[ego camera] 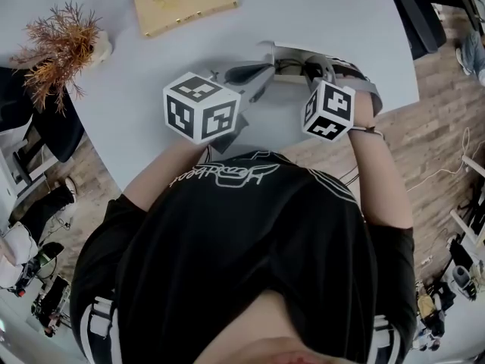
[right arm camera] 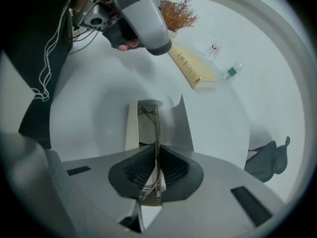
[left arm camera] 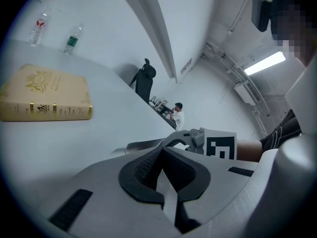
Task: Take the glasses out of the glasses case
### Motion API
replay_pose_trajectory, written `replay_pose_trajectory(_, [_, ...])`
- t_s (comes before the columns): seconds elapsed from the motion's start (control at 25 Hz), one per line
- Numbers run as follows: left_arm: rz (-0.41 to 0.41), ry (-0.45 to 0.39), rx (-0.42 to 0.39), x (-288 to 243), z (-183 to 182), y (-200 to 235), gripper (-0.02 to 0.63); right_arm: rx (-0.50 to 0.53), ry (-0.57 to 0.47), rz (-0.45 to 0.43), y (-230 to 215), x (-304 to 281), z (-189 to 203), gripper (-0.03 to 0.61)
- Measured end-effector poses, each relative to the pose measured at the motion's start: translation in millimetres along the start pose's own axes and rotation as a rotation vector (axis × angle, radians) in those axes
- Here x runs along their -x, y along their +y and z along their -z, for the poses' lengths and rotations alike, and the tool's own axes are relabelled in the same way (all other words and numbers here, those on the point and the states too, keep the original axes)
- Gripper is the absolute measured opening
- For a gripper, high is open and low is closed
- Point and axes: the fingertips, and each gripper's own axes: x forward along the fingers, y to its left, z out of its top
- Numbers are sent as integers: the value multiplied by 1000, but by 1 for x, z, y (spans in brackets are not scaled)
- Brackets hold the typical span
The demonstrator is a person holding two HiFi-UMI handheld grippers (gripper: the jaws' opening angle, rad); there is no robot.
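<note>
The glasses case (ego camera: 284, 54) lies open on the pale grey table (ego camera: 341, 21), just beyond both grippers. In the right gripper view the case (right arm camera: 173, 125) shows a white inside and a raised flap. My right gripper (right arm camera: 156, 162) is shut on the thin-framed glasses (right arm camera: 156, 128), which stand edge-on between its pads and reach out over the open case. In the head view the right gripper (ego camera: 307, 70) is at the case's near side. My left gripper (ego camera: 261, 73) hovers at the case's left end, its pads together with nothing seen between them. The case (left arm camera: 148, 145) lies just past its jaws.
A cream hardback book (ego camera: 184, 1) lies at the table's far side, with a dried rust-coloured plant (ego camera: 64, 36) to its left. Two small bottles (left arm camera: 72, 39) stand beyond the book. The table's curved edge runs close to my body; an office chair (left arm camera: 144, 81) stands behind it.
</note>
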Motion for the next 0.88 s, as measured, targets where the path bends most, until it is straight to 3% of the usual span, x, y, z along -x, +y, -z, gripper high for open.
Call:
replay_pose_trajectory(0.32, [-5,-15,0,5,-1,0,8,16,14,-7,1,-1,0,21])
replay_pose_trajectory(0.88, [-8,-27,-6,9,0,-6,8,13,23,68,-2,3,3,20])
